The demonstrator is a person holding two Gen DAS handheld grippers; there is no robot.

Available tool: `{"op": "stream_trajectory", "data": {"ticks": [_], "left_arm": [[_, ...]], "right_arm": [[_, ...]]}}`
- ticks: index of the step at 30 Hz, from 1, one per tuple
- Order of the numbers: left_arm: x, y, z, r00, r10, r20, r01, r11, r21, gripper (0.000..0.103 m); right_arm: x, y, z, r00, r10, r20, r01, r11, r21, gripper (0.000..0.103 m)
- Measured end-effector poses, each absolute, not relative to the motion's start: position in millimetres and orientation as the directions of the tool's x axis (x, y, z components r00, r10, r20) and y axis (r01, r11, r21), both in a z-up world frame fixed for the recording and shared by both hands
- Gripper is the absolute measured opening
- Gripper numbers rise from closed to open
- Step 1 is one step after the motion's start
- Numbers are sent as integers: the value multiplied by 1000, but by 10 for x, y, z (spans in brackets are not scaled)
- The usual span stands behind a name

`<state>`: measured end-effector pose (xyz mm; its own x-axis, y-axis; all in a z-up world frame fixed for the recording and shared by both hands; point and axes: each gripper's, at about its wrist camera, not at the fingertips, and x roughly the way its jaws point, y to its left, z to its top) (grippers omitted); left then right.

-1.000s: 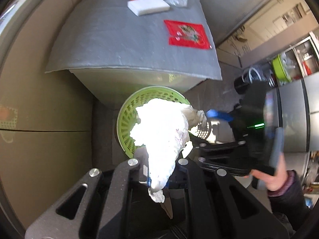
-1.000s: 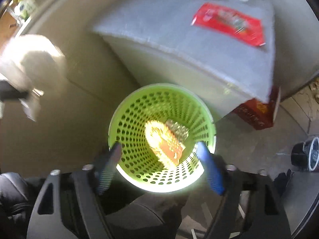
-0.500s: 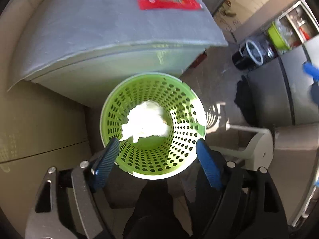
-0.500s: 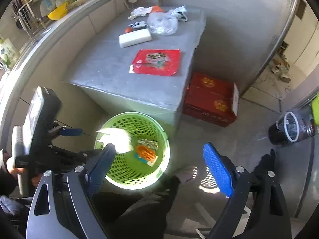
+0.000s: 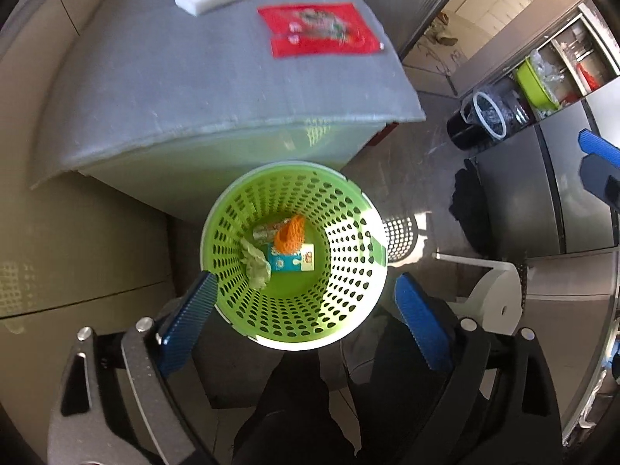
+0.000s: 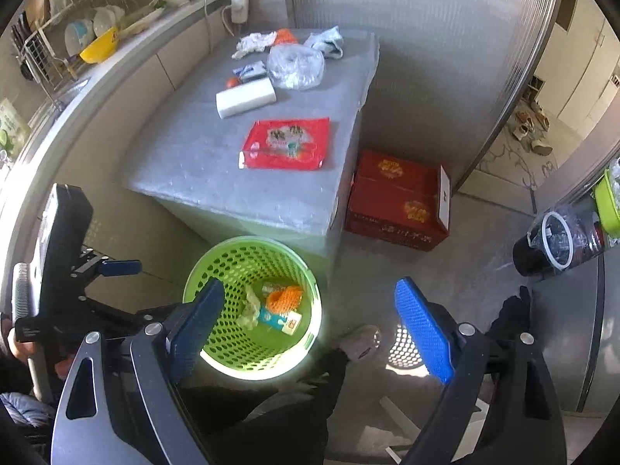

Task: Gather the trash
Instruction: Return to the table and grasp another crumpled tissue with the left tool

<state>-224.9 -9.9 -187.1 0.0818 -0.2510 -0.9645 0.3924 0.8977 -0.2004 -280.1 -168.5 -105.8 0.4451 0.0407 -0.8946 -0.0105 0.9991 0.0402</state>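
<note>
Left wrist view: my left gripper [image 5: 304, 317] hangs above the green basket [image 5: 364, 271], jaws just spread, empty; crumpled tissue [image 5: 255, 261] lies inside. Right gripper [image 6: 310, 329] gapes empty; red wrapper [image 6: 286, 143] waits on far table [image 6: 186, 162].

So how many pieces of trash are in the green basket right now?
4, though more may be hidden: a crumpled tissue on the left, an orange net, a small carton under it, and a silvery wrapper behind.
</note>
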Motion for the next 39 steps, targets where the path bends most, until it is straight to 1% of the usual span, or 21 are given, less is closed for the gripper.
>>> {"op": "stream_trajectory", "data": {"ticks": [1,3,6,8,11,17,21,25,28,31,36,39], "left_arm": [[-2206,-88,-1785,91,-254,-963,391,899,-200,89],[-2097,-62,-1597,117,-269,-956,380,901,-208,91],[-1830,-11,-1324,169,-297,-940,358,907,-222,95],[-1572,25,-1162,205,-310,-929,345,911,-228,95],[-1208,53,-1027,252,-296,-921,322,924,-208,95],[-274,51,-896,313,-265,-912,228,953,-199,95],[506,29,-933,337,-222,-915,136,973,-186,95],[1087,-3,-1024,346,-206,-915,68,979,-195,95],[1485,-23,-1128,356,-181,-917,38,983,-180,95],[1833,13,-1242,360,-155,-920,-5,986,-169,95],[2488,232,-1579,304,-163,-939,-224,945,-237,95],[2773,311,-1786,268,-166,-949,-349,902,-256,95]], "right_arm": [[-2781,-1686,-1025,452,40,-891,-8,999,41,94],[-2730,-1702,-932,474,34,-880,1,999,39,97],[-2576,-1743,-824,491,36,-870,7,999,45,97],[-2413,-1779,-769,501,43,-865,5,999,52,97],[-2093,-1819,-737,507,54,-860,-15,998,54,98],[-987,-1953,-789,507,116,-854,-97,992,77,99],[-146,-2049,-837,502,152,-851,-153,984,86,99],[623,-2162,-951,492,169,-854,-184,979,87,99],[1240,-2264,-1150,473,180,-863,-187,977,102,99],[1672,-2322,-1367,454,173,-874,-179,979,100,99],[2079,-2398,-1632,419,195,-887,-145,979,146,99],[2215,-2405,-1701,406,210,-889,-138,976,167,99]]}}
